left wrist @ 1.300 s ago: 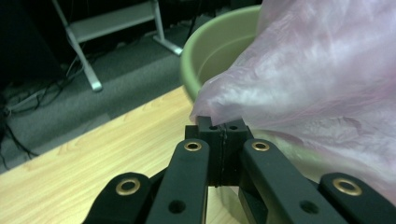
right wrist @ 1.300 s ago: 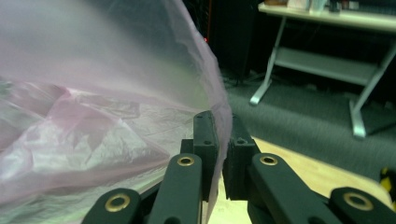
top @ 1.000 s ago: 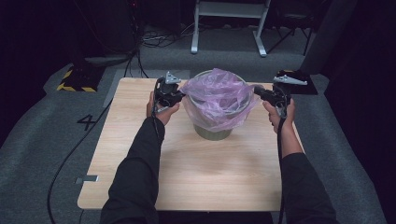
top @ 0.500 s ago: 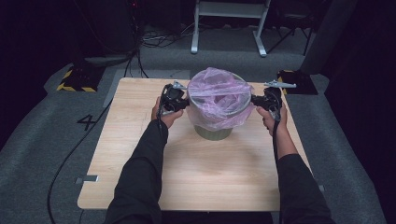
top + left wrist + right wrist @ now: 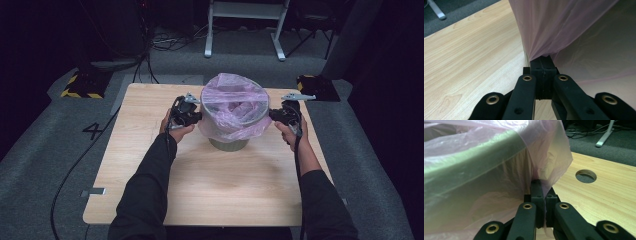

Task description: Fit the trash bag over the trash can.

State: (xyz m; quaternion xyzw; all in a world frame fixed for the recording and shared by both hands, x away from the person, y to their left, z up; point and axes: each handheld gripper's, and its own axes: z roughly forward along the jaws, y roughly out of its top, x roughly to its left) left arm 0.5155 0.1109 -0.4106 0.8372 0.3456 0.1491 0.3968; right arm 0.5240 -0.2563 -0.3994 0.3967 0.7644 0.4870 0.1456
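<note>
A grey round bin [image 5: 229, 143] stands mid-table with a thin pink plastic bag [image 5: 234, 106] draped over its rim and down its sides. My left gripper [image 5: 199, 118] sits against the bin's left side, shut on the bag's edge. The left gripper view shows the pink bag [image 5: 564, 27] pinched between the closed jaws of that gripper [image 5: 543, 60]. On the bin's right side, my right gripper [image 5: 273, 115] is shut on the bag's opposite edge. In the right gripper view the bag [image 5: 549, 152] is gathered into the closed jaws of the right gripper [image 5: 541, 185], over the bin's rim [image 5: 471, 173].
The wooden table [image 5: 150, 165] has a round cable hole [image 5: 586, 175] near the right gripper. Cables, a yellow-and-black striped block [image 5: 80, 86] and a white stand's legs [image 5: 244, 30] lie on the grey floor beyond the table.
Both grippers have come down and inward beside the bin, pulling the bag's edges down over its rim. The bag now lies flatter across the top.
</note>
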